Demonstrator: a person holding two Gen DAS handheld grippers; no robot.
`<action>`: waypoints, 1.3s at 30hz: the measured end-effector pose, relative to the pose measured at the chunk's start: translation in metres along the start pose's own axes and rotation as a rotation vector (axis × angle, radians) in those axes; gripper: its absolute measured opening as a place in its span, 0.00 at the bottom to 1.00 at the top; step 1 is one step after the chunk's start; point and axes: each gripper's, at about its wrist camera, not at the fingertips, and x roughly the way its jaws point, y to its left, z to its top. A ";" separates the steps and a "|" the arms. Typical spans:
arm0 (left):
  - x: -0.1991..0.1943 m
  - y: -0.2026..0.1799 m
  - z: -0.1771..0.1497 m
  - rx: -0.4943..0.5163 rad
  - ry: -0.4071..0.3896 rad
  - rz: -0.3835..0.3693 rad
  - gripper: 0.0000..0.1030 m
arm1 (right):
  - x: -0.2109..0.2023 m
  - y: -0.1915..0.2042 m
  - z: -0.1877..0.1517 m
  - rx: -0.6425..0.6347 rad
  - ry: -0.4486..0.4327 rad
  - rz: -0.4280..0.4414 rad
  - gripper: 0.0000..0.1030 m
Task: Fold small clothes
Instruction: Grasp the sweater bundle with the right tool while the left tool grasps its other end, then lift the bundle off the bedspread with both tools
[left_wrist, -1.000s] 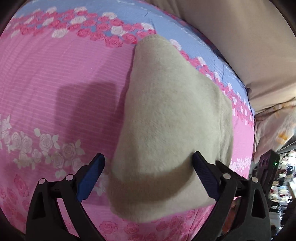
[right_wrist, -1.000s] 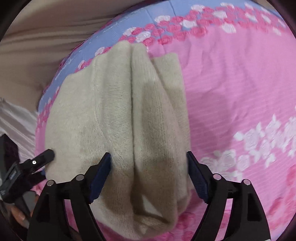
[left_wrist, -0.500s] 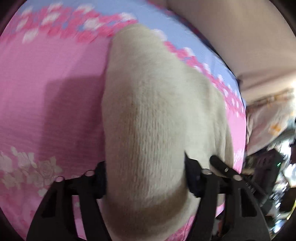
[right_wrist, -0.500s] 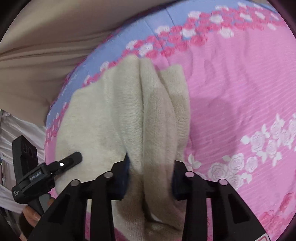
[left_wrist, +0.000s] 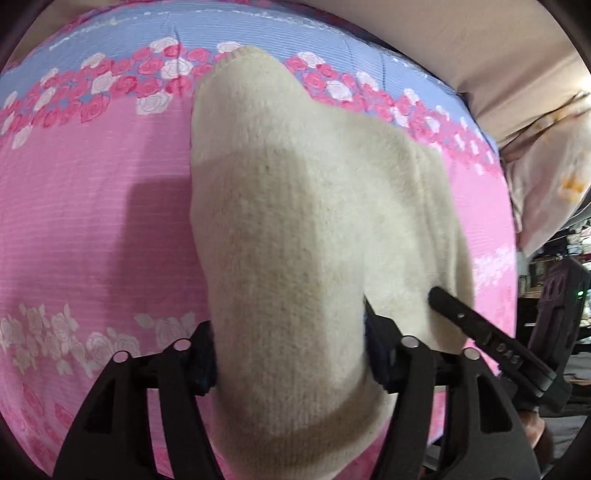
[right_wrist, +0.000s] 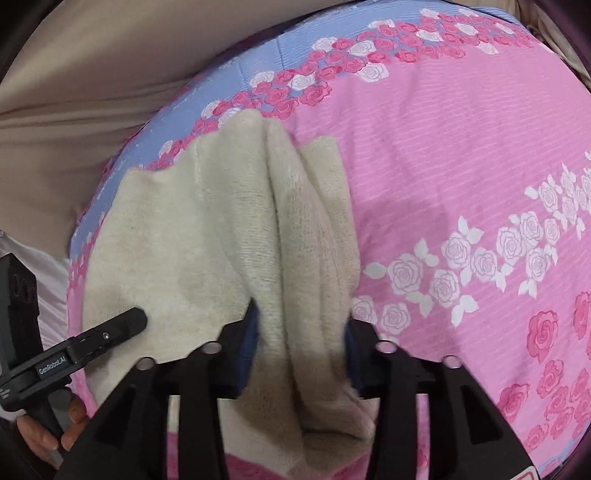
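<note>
Two grippers' fingers (left_wrist: 380, 354) pinch the cream knit garment (left_wrist: 317, 206) on the rose-print bedspread (left_wrist: 92, 206)

we seem to be in a home bedroom: a bed (left_wrist: 92, 206) under a pink rose-print sheet (right_wrist: 461, 155) (blue along its border), a pale pillow (left_wrist: 546, 184) beside it, cluttered shelves (left_wrist: 576, 243) beyond.

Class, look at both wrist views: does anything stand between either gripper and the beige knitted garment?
Nothing visible does. The left gripper and right gripper each already pinch a fold of the beige knitted garment on the pink floral sheet.
</note>
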 end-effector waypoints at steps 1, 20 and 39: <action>0.001 0.001 0.000 0.000 0.001 0.004 0.63 | 0.002 -0.001 -0.001 0.001 0.001 -0.009 0.55; -0.016 0.003 0.001 -0.012 -0.017 -0.021 0.51 | -0.020 0.015 -0.002 0.048 -0.038 0.074 0.33; -0.212 -0.046 0.003 0.137 -0.305 -0.182 0.50 | -0.205 0.104 0.012 -0.109 -0.377 0.200 0.32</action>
